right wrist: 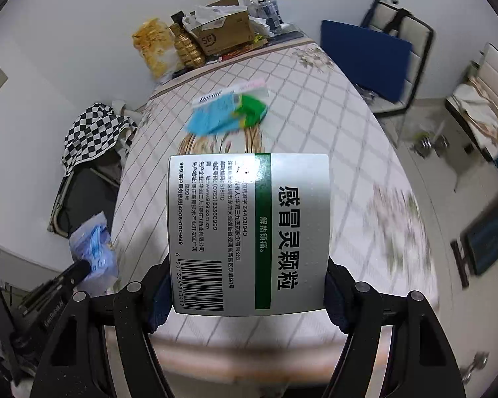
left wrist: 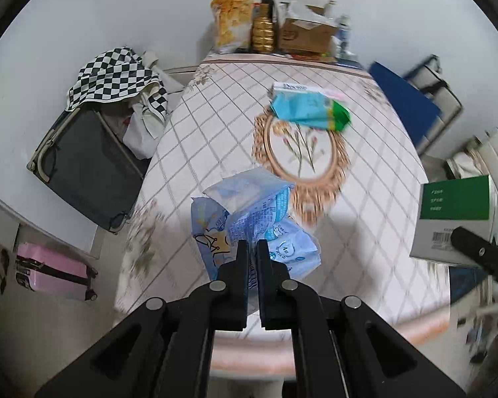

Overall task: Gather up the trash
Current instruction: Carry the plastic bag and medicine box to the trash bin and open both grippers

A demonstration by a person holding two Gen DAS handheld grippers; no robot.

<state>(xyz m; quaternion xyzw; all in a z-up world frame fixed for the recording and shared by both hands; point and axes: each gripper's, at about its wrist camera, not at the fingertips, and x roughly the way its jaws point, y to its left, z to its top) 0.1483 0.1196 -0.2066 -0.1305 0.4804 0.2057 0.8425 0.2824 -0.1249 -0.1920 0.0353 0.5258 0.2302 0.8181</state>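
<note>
My left gripper (left wrist: 253, 243) is shut on a crumpled blue plastic wrapper (left wrist: 249, 212) and holds it above the near end of the patterned table (left wrist: 215, 126). The wrapper also shows at the left of the right wrist view (right wrist: 94, 248). My right gripper (right wrist: 249, 295) is shut on a white and green medicine box (right wrist: 249, 232) held above the table; the box shows at the right of the left wrist view (left wrist: 455, 219). A blue and green packet (left wrist: 310, 111) and a flat white carton (left wrist: 289, 88) lie at the table's middle; both show in the right wrist view (right wrist: 225, 116).
Snack bag (left wrist: 232, 20), gold jar (left wrist: 262, 30) and cardboard box (left wrist: 307, 34) stand at the table's far end. A dark open suitcase (left wrist: 86, 162) with checkered cloth (left wrist: 113, 76) and a pink suitcase (left wrist: 53, 272) are on the left. A blue folder (left wrist: 405, 99) and chairs are on the right.
</note>
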